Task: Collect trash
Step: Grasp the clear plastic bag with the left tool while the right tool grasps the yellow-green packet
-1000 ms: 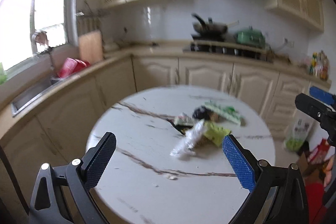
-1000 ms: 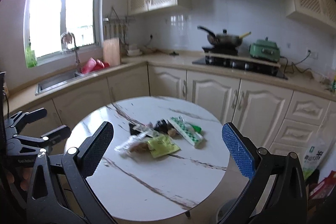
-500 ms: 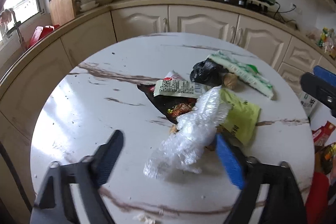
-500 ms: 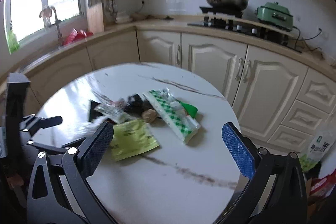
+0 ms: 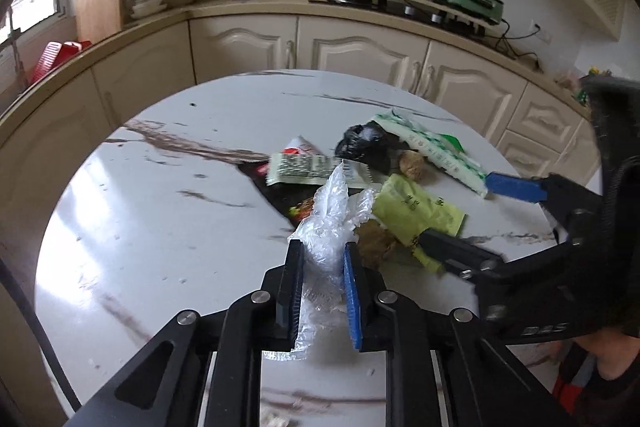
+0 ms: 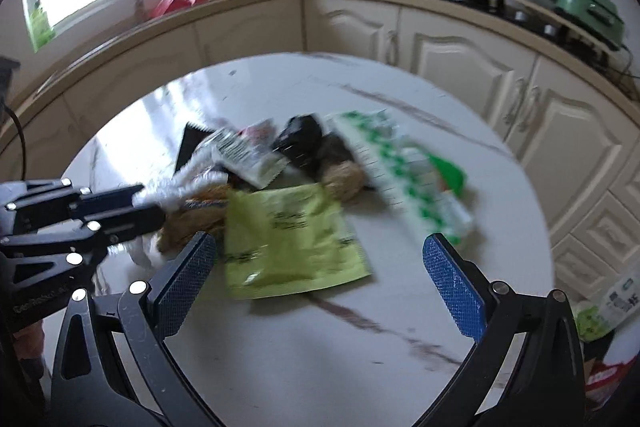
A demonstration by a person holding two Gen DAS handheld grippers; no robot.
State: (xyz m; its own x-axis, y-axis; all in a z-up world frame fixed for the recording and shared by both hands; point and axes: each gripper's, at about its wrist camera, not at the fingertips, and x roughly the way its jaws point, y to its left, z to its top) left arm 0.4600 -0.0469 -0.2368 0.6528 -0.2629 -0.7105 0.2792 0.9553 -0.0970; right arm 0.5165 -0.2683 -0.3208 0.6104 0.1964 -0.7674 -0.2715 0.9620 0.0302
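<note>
Left gripper (image 5: 323,249), above the near edge of the round white marble-patterned table (image 5: 160,227): black strut frame, silver round screw heads at the joints, flat fingers faced with blue cross-hatched pads (image 5: 352,291). Its jaws are closing with crumpled clear plastic film (image 5: 326,227) between them. Pale lettering on its side is unreadable. A thin black cable (image 5: 16,291) runs off the table's left side.

Right gripper (image 6: 318,241), over the same table: identical black frame, silver screws, blue textured pads (image 6: 454,287).
</note>
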